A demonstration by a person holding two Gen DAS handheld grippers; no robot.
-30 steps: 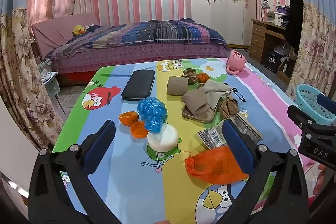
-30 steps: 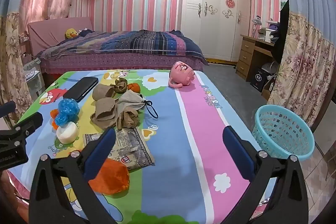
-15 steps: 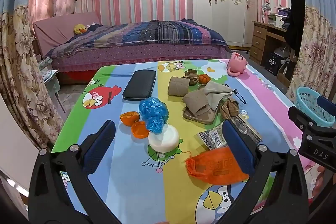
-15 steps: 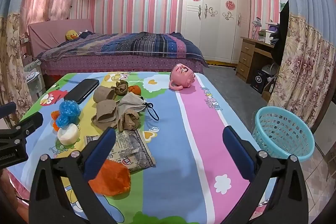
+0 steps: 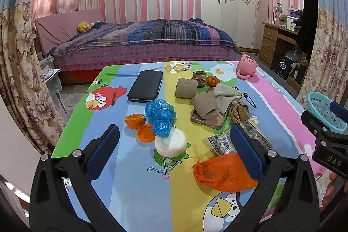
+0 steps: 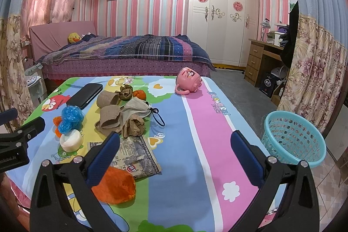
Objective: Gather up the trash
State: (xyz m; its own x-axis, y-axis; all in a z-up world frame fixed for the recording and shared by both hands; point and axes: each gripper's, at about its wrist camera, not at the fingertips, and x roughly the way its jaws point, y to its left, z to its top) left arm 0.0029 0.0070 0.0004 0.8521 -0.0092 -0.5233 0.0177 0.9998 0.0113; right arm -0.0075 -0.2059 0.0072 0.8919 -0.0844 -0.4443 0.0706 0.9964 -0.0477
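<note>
Over the near edge: both grippers are hovering above the cartoon-print surface (image 5: 139,192), holding nothing.
Left gripper (image 5: 174,151): its fingers are standing spread wide and empty; the white disc (image 5: 171,142) is lying between them at 12 o'clock.
Right gripper (image 6: 175,156): its fingers are also released and empty, framing bare blue and pink stripes of the surface.
Orange bag (image 5: 224,173): crumpled, it is lying at 4 o'clock from the white disc, partly behind the left gripper's right finger.
Printed wrapper (image 5: 226,141): flat, it is sitting just beyond the orange bag, touching or nearly touching it.
Blue plastic bags (image 5: 161,114): two crumpled lumps are resting against the disc's far edge at 11 o'clock.
Orange peels (image 5: 140,125): two halves are lying just beside the blue plastic bags at 9 o'clock.
Brown paper pile (image 5: 213,103): rolls and crumpled pieces are heaping on and around a shallow tray (image 5: 206,121) at mid-surface; whether each piece is touching the next I cannot tell.
Black case (image 5: 145,85): it is lying flat at 11 o'clock, apart from the trash.
Pink mug (image 6: 188,80): it is lying tipped on its side at the far edge.
Teal basket (image 6: 292,140): it is standing on the floor at 3 o'clock, off the surface's right edge.
</note>
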